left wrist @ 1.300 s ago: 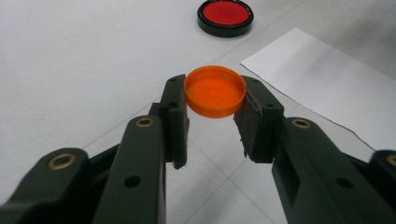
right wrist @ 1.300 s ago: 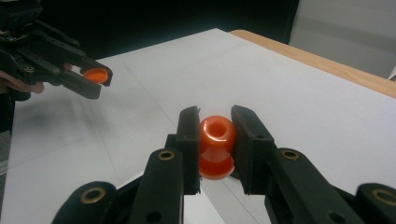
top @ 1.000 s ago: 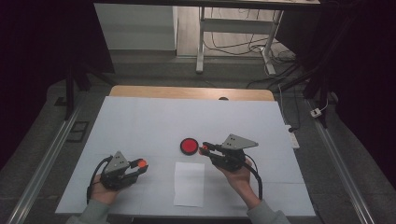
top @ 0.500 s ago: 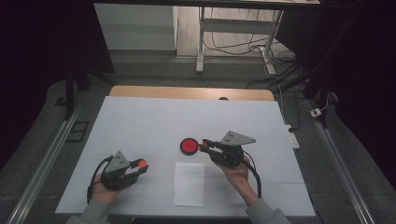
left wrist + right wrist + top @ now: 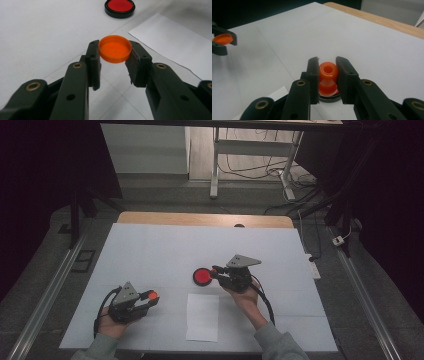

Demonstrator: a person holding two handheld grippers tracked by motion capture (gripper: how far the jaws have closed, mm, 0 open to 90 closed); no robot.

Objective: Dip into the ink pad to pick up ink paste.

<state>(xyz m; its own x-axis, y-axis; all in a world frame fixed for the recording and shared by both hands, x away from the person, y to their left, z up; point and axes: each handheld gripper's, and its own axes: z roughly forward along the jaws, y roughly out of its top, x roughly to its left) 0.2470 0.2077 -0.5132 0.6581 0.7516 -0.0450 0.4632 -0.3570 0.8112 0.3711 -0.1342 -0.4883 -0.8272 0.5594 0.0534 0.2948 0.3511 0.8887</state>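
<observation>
Orange stamp [image 5: 328, 75]: clamped in right gripper [image 5: 216, 270], over the red ink pad [image 5: 202, 277] at table [image 5: 150, 245] centre; forearm angled in from below. Orange cap [image 5: 115, 48]: pinched in left gripper [image 5: 150, 299] (hand low, near the front edge). Paper [image 5: 202, 317] between the arms.

Orange cap [image 5: 115, 49], red-inked pad [image 5: 202, 277]
</observation>
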